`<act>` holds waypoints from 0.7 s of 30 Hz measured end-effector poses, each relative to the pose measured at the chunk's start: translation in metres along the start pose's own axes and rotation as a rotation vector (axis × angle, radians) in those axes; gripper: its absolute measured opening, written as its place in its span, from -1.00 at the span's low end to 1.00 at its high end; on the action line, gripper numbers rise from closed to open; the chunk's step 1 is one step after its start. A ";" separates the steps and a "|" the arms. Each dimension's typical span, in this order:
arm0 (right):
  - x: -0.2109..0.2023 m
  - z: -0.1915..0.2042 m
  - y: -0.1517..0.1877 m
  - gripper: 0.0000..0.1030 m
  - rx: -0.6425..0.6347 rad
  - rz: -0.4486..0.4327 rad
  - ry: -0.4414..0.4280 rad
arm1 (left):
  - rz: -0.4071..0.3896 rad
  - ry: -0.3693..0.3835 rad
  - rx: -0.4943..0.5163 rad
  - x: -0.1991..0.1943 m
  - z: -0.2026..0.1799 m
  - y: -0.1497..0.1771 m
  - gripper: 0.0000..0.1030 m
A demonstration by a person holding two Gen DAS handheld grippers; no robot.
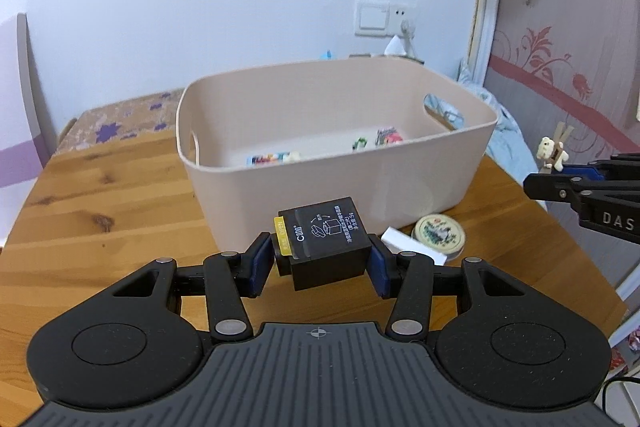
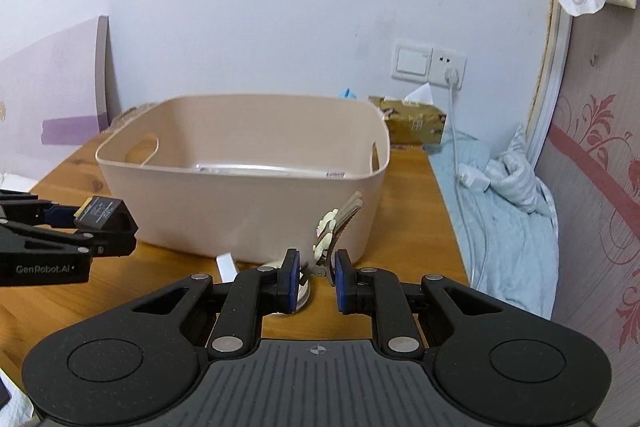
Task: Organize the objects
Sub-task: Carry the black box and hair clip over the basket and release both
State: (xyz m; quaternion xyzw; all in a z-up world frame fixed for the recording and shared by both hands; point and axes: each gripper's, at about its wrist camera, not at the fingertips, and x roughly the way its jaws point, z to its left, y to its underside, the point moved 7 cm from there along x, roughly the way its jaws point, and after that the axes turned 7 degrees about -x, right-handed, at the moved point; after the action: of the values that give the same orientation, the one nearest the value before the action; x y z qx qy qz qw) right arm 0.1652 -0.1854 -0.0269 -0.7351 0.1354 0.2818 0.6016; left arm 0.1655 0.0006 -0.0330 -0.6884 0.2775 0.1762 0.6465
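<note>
The left hand-held gripper [image 1: 320,261] is clamped on a small black box [image 1: 324,243], held clear of the surface [image 1: 100,211] just short of the beige bin [image 1: 332,163], likely bound inside; the right hand-held gripper [image 2: 316,277] pinches a decorated clothespin [image 2: 334,229] by its tail, tip toward the same bin

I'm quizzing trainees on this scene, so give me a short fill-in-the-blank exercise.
1. The left gripper holds a small ____ box.
2. The right gripper pinches a hair ____.
3. Behind both stands a beige ____ on the wooden table.

Missing words: black; clip; basket
</note>
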 end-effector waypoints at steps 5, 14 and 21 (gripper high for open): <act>-0.003 -0.004 -0.010 -0.68 0.002 -0.022 0.013 | -0.039 0.011 -0.001 -0.008 -0.002 -0.012 -0.02; -0.006 -0.012 -0.033 -0.68 0.027 -0.081 0.034 | -0.099 0.003 0.022 -0.009 -0.002 -0.042 -0.02; 0.001 -0.020 -0.054 -0.68 0.027 -0.116 0.054 | -0.131 0.000 0.011 0.001 0.001 -0.068 -0.02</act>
State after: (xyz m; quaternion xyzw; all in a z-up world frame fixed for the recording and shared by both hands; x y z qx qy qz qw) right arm 0.2002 -0.1911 0.0189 -0.7407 0.1127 0.2247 0.6231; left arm 0.2077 0.0019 0.0202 -0.7015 0.2327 0.1321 0.6605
